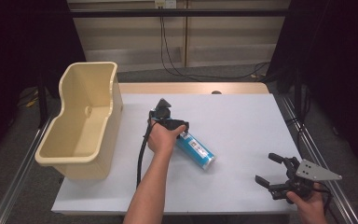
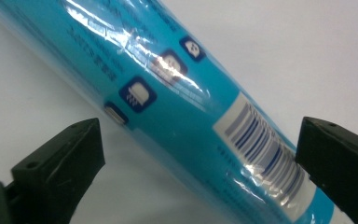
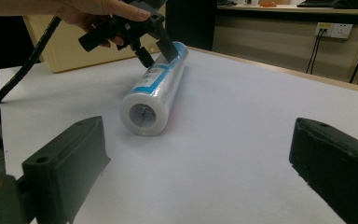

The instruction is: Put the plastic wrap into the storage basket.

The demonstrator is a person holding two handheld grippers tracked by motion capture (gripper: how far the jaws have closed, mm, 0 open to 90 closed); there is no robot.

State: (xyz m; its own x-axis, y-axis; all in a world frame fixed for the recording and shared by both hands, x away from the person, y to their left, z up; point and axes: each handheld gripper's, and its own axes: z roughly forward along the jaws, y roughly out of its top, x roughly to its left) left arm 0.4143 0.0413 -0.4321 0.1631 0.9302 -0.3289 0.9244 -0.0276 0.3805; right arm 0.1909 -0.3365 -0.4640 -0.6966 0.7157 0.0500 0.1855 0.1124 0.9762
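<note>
Between the left claw (image 1: 171,122)'s spread jaws, the blue roll (image 1: 196,150) is lying on the table (image 1: 242,116), straddled but not yet pinched. Being round and film-wrapped, it is likely to roll or slip as they close. Its label is showing a barcode and icons; the writing is unreadable. Well apart, the right claw (image 1: 271,171) is hovering wide and empty.

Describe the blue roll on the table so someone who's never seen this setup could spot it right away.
Start at the white table, with a big cream plastic bin at its left edge. Near the middle, under the left hand-held gripper, lies the roll on its side. It is the only loose item on the tabletop: a bright blue, shiny-wrapped cylinder with a barcode label.
</note>
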